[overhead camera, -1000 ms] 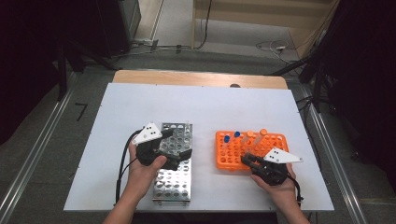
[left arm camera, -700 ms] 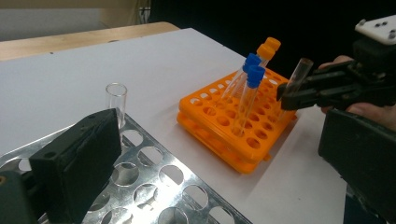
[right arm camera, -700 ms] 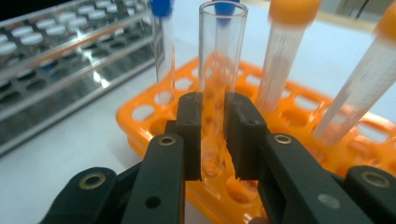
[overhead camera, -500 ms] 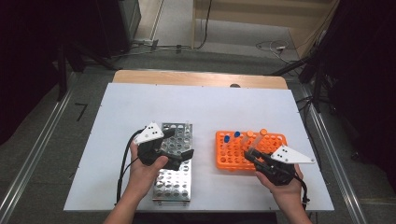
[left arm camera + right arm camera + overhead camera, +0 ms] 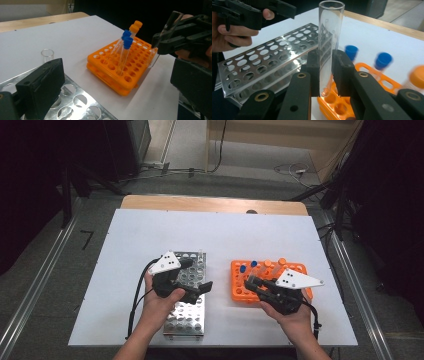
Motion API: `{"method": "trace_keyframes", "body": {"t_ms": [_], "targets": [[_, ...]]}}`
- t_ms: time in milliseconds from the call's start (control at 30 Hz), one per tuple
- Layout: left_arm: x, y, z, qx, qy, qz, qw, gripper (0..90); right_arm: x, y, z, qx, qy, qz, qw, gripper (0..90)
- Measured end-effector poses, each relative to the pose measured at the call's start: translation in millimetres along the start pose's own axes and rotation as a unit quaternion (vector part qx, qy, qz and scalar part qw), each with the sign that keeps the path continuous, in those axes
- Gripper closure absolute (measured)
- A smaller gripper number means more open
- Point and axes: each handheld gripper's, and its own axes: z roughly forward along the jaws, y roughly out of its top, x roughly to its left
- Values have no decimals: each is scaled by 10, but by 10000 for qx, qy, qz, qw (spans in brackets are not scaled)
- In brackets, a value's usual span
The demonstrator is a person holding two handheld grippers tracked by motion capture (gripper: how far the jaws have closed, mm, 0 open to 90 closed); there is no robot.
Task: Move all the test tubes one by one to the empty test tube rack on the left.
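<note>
surface: white table [image 5: 150, 240] | on it: metal rack [image 5: 187, 317], orange rack [image 5: 239, 292]

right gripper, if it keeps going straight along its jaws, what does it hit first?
Probably the steel rack. The right gripper, shut on a clear tube above the orange rack, points toward it in the high view, with the left gripper over it. Depth is unclear.
</note>
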Motion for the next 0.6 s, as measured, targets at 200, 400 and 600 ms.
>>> {"method": "trace_keyframes", "body": {"t_ms": [200, 400, 600], "targets": [[-58, 19, 27, -62, -57, -10, 10000, 22, 81, -14, 209, 32, 283, 84, 9996, 742], [-138, 34, 79, -19, -77, 109, 9999, 145, 185, -80, 421, 337, 292, -137, 9989, 742], [-183, 16, 126, 49, -250, 222, 9994, 285, 263, -93, 520, 438, 330, -210, 9983, 742]]}}
